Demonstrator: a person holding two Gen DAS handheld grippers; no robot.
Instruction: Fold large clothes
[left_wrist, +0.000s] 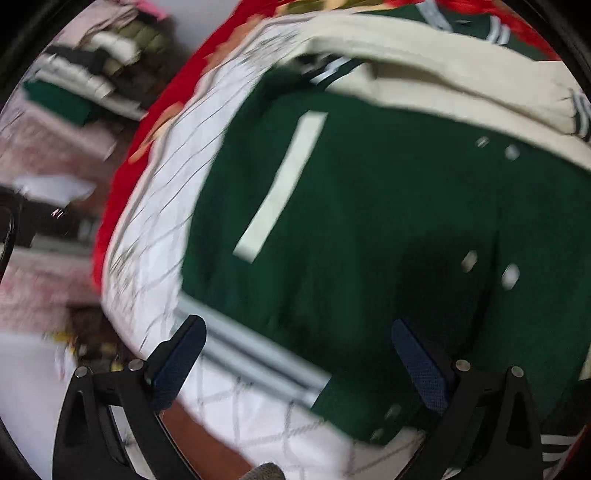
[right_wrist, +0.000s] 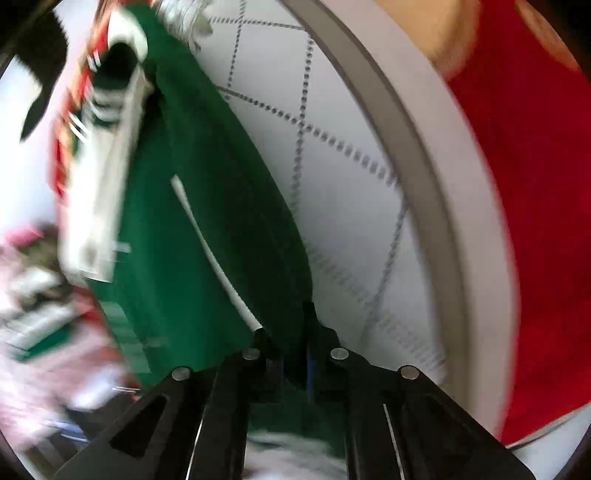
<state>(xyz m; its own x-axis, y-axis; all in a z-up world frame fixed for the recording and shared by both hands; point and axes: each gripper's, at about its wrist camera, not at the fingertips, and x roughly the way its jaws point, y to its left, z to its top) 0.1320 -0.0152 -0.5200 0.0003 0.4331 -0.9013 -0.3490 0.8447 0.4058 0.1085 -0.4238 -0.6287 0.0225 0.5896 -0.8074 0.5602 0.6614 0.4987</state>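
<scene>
**Green jacket on a quilted bed, one gripper clamped on its edge**

Both views are blurred; a green jacket (left_wrist: 369, 221) with cream sleeves and a cream pocket strip lies spread on a white quilted mattress (left_wrist: 162, 206) stitched in a grey diamond pattern; a red blanket (left_wrist: 122, 192) runs along the mattress's far side.

In the left wrist view the left gripper (left_wrist: 299, 354) stands released, its two blue-padded fingers (left_wrist: 177, 362) wide apart with nothing between them; one finger is over the white quilt, the other over the jacket near its striped hem; a cream sleeve (left_wrist: 443, 74) lies folded across the top of the jacket; snap buttons show along the front; a pile of folded clothes (left_wrist: 92, 74) sits well apart, off the bed.

In the right wrist view the right gripper (right_wrist: 295, 339) is clenched on the jacket's (right_wrist: 184, 240) green edge, fabric pinched between its black fingers; the jacket stretches away from the gripper, beside the quilt (right_wrist: 351, 166); the red blanket (right_wrist: 535, 221) fills the far right.
</scene>
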